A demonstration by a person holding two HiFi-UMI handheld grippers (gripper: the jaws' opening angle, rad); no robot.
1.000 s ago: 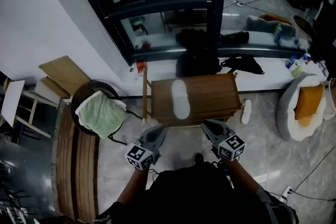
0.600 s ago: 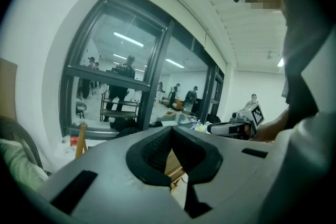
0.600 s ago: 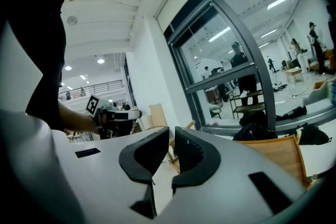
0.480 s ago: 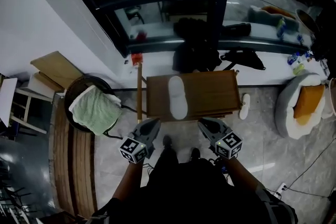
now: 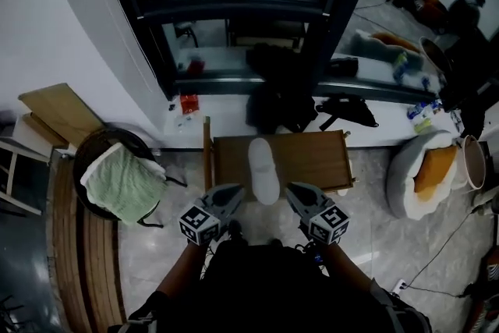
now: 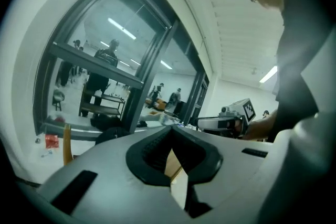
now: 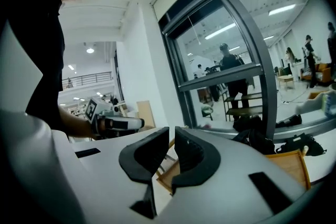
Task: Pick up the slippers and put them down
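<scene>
One white slipper point(image 5: 263, 170) lies lengthwise on the low wooden table point(image 5: 312, 156), its near end over the table's front edge. In the head view my left gripper point(image 5: 237, 189) is just left of that near end and my right gripper point(image 5: 289, 188) just right of it, both pointing at the table. Neither touches the slipper. The left gripper point(image 6: 171, 131) shows its black jaws meeting at the tips, with nothing between them. My right gripper point(image 7: 172, 131) is also shut and empty. I see no second slipper.
A dark round chair with a green towel point(image 5: 121, 183) stands left of the table. A pale pet bed with an orange cushion point(image 5: 425, 171) sits on the right. Black bags point(image 5: 281, 97) rest on the window sill behind. Wooden boards point(image 5: 51, 109) lean at the far left.
Both grippers have moved forward to the table's front edge and now flank the slipper's near end. The slipper that lay on the floor right of the table has left the view.
</scene>
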